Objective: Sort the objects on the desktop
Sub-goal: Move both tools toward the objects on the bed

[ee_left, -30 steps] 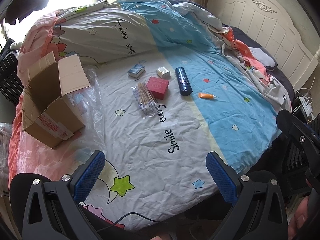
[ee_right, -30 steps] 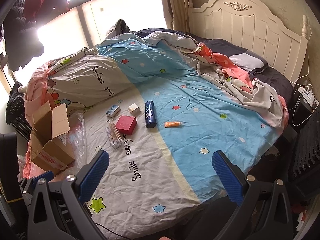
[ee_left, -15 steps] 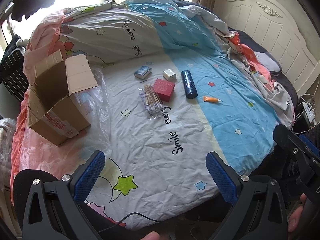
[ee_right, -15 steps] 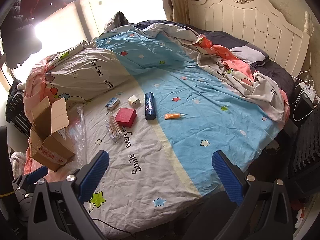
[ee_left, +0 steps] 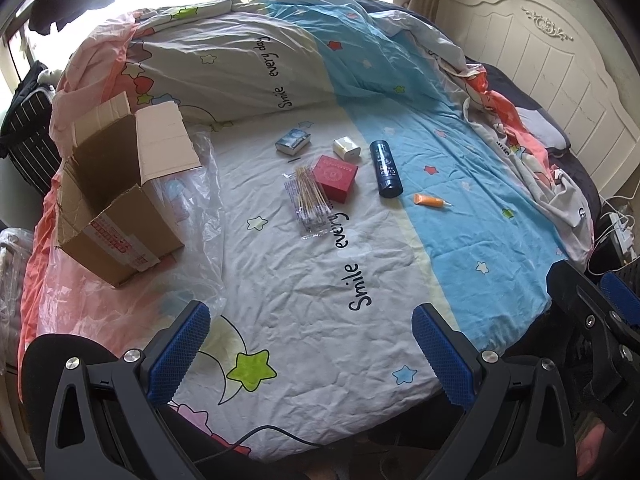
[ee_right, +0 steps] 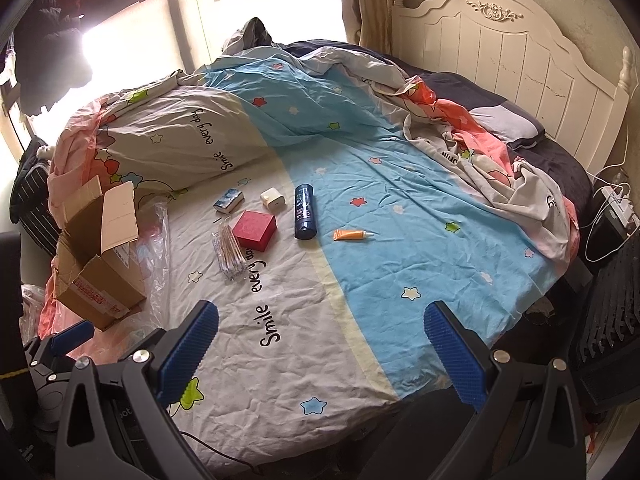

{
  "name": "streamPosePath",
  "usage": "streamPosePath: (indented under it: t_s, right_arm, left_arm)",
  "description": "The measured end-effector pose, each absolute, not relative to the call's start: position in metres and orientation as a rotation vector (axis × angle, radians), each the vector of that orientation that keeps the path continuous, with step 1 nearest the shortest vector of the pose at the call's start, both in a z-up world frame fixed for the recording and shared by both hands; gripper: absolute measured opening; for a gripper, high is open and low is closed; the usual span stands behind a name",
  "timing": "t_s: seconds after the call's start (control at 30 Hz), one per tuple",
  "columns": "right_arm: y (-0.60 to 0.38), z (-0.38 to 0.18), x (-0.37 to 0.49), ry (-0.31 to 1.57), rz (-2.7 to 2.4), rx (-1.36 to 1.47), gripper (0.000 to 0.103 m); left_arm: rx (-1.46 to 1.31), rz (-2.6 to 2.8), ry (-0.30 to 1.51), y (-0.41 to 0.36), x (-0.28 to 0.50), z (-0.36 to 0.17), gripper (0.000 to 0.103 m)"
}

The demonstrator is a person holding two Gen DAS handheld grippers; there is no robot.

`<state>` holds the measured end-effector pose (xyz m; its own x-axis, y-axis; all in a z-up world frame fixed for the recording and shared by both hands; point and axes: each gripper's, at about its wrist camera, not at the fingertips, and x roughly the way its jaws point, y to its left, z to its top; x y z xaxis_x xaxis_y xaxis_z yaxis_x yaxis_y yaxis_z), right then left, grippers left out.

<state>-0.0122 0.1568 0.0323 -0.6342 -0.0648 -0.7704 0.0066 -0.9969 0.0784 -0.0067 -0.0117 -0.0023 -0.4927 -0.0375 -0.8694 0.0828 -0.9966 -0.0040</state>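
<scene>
Cardboard box (ee_left: 116, 196) sits open at the bed's left edge, apparently empty, while the red box (ee_left: 335, 178), bottle (ee_left: 385, 168), tube (ee_left: 430, 201), swabs (ee_left: 310, 200), charger (ee_left: 346, 148) and small pack (ee_left: 293, 141) lie clustered mid-sheet, well apart from it. Sorting looks unstarted: left gripper (ee_left: 310, 354) and right gripper (ee_right: 320, 350) hover near the bed's edge, jaws wide and holding nothing.

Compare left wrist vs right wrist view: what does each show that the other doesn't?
Left wrist only: the inside of the open cardboard box, and the right gripper at the frame's right edge.

Right wrist only: the whole white headboard, a power strip with cables, and part of the left gripper at lower left.

Both: red box, dark blue bottle, orange tube, cotton swab pack, all lying untouched on the bed.
</scene>
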Motion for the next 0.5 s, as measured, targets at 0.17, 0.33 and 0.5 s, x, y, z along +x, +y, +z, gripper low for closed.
streamPosePath:
  t_s: [0.17, 0.33, 0.5]
  right_arm:
    - [0.1562, 0.0308, -0.0158, -0.106, -2.797, 1.327, 0.103]
    - [0.1541, 0.0282, -0.0192, -0.091, -2.797, 1.341, 0.103]
    - [0.153, 0.0269, -0.0209, -0.064, -2.814, 1.343, 0.103]
  left_arm:
    - [1.564, -2.653, 0.043, -0.0101, -0.0097, -0.0068, 0.103]
    - [1.585, -2.677, 0.081, -0.0116, -0.0115, -0.0089, 0.103]
    - [1.609, -2.673, 0.164, -0.0169, -0.0138, -0.0125, 0.103]
